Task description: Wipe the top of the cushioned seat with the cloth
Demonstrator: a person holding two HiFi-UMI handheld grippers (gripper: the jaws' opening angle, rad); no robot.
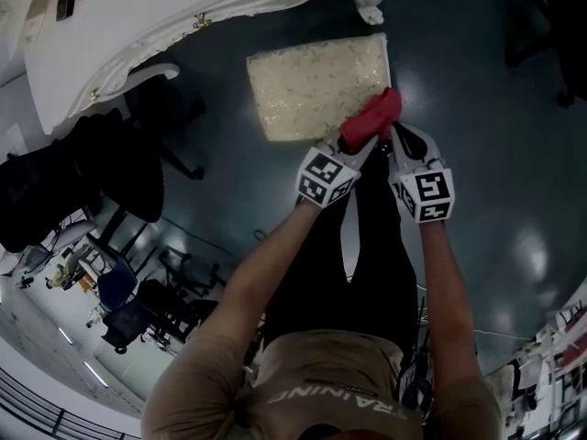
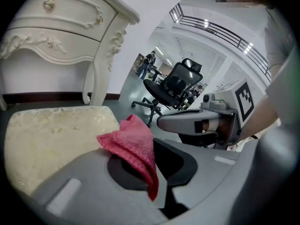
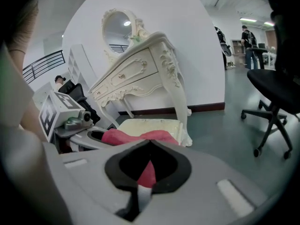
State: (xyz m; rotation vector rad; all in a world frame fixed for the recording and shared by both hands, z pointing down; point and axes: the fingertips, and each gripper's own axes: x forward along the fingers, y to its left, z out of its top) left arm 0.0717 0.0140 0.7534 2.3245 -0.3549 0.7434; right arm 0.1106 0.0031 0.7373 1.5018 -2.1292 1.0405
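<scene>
With my left claw [image 1: 359, 143] and right claw [image 1: 396, 134] both pinched shut on the red cloth [image 1: 372, 117], bunched at the cushioned seat [image 1: 312, 85] corner toward 4 o'clock, I reckon it could slip off the edge or wipe only a strip.

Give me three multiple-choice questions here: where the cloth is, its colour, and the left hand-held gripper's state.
1. Where on the seat is the cloth? A middle; B a corner; C nowhere near.
2. Cloth colour? A blue; B green; C red.
3. The left hand-held gripper is: A shut on the cloth; B open, empty; C out of view.
Answers: B, the head view shows it at the seat's corner; C, it is plainly red; A, the jaws pinch its fold.
</scene>
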